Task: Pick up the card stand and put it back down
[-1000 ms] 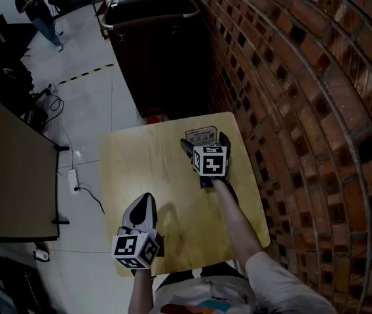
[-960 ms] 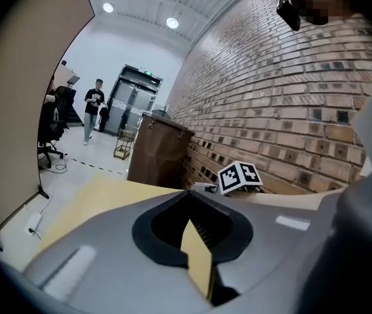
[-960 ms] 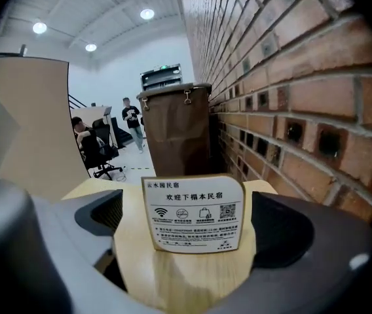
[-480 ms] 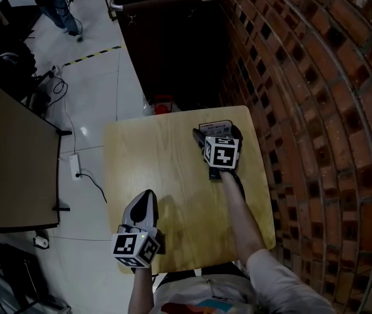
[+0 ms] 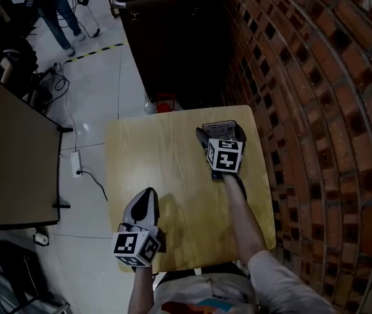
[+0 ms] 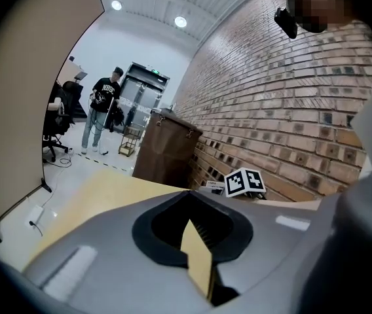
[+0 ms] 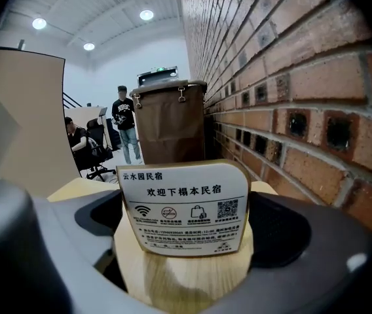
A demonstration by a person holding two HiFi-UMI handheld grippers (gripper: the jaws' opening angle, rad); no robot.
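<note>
I judge the task is at its first step. My right gripper [image 5: 221, 137] has the card stand [image 7: 183, 208] between its jaws at the far right of the counter [image 5: 166, 156], close to the brick wall [image 5: 317, 110]. In the right gripper view the card fills the gap from one dark pad to the other, so I read the jaws as pinching it by its two side edges. I cannot make out a sliver of space on either side. Neither view tells me whether the stand sits on the counter or is a little clear of it. So a clear lift, the setting down and the release all look to be still ahead.

My left gripper [image 5: 147, 198] takes no part. It sits over the near left of the counter, well apart from the stand, with its jaws pressed together on nothing. Only a thin wedge of pale wood shows through the slit.

The stand is a flat white plate with rounded upper corners and a smooth face. It carries rows of small print, four icons and a code square, and it rises from a pale wooden base with visible grain. The counter is the same light wood-grain, with rounded corners. The jaws are smooth grey shells with black pads, finely ribbed where the left gripper view shows them. The wall is rough red brick with dark recessed holes.
</note>
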